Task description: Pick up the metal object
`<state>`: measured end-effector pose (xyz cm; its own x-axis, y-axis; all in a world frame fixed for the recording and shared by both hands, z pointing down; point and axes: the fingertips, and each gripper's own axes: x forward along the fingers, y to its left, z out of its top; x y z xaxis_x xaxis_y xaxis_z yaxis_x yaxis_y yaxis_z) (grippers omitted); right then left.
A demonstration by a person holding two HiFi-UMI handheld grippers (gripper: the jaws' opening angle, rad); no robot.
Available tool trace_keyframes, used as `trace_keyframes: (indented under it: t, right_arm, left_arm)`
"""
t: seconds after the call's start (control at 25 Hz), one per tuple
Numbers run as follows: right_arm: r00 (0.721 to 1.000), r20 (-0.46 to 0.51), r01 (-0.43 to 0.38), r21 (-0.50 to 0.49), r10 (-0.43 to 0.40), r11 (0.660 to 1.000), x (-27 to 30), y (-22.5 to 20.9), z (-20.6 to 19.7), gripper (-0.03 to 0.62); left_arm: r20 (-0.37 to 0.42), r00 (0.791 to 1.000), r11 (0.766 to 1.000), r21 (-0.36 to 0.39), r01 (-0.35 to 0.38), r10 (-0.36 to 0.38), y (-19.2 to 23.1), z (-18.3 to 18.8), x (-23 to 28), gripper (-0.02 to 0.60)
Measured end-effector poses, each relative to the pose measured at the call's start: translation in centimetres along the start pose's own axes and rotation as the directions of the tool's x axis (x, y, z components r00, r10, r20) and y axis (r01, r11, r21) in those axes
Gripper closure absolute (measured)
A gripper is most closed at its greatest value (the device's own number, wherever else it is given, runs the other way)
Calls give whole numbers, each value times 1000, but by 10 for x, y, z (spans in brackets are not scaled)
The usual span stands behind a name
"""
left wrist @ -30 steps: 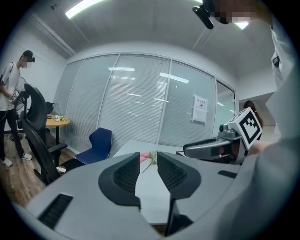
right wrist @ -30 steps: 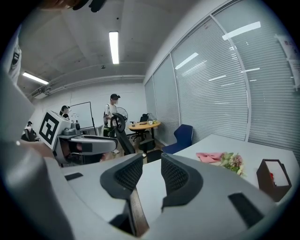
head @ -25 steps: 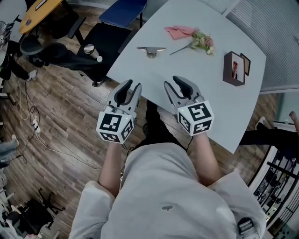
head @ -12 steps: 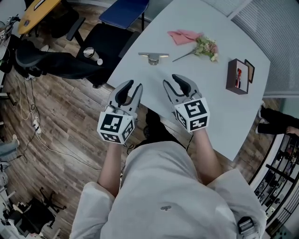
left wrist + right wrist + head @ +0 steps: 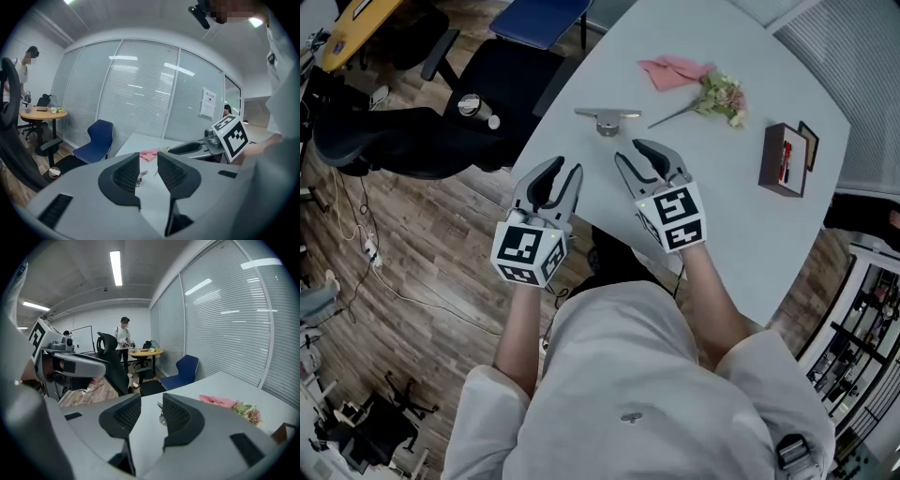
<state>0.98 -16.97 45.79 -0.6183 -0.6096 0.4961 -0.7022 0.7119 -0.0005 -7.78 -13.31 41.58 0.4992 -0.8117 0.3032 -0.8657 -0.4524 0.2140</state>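
The metal object (image 5: 606, 118), a small silver T-shaped piece, lies near the table's far left edge. It shows through the jaw gap in the left gripper view (image 5: 139, 177) and in the right gripper view (image 5: 161, 414). My right gripper (image 5: 636, 155) hovers over the table just short of it, open. Its jaws have just been opening, with nothing between them. My left gripper (image 5: 560, 175) is at the table's near-left edge, farther from the object, open and empty. Each gripper shows in the other's view: the right (image 5: 187, 148), the left (image 5: 70, 364).
A pink cloth (image 5: 673, 71) and a small flower sprig (image 5: 717, 95) lie beyond the metal object. A brown box (image 5: 783, 159) stands at the right of the pale table (image 5: 722, 216). A black office chair (image 5: 487, 84) bearing a cup (image 5: 471, 105) and a blue chair (image 5: 539, 19) stand left.
Both grippers have moved forward toward the metal object. The right one has come farther over the table and closer to it.
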Motion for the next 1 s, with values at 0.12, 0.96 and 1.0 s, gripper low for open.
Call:
trace_keyframes:
  t: [0.12,0.96,1.0]
  right_arm:
    - [1000,-23,-17,-13,17,1000,15,-6,-7,442]
    - [988,-132,-95,-98,82,991,95,-37,-52,439]
    - [987,-138,-100,-102,85,990,98,-38,-55,439]
  left_arm:
    - [-9,1000,1000,-10,-4,4,8,-1,11,471]
    - [-98,995,997,-72,-2,-5,34,-23,74,471]
    - [-101,995,997,-73,-1,-6,35,-24,77,471]
